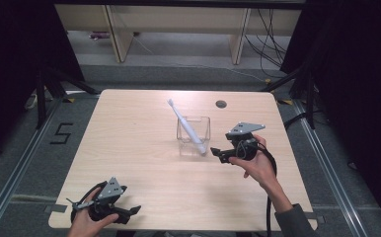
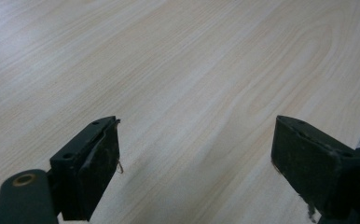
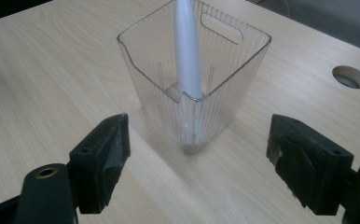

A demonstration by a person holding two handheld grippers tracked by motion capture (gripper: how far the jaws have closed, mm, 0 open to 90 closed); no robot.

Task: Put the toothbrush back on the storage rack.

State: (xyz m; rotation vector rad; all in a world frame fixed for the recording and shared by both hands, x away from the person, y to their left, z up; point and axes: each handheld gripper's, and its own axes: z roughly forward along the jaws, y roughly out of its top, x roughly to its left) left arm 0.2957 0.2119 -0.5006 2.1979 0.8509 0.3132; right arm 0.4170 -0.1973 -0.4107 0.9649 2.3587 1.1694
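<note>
right gripper point(image 1: 217, 154): jaws spread wide, nothing between them, just beside clear container point(image 1: 193, 136), not touching. container: mid-counter point(image 1: 129, 148), upright, white toothbrush point(image 1: 184, 123) leaning inside. left gripper point(image 1: 129, 211): jaws wide apart, empty, at near counter edge.
</note>
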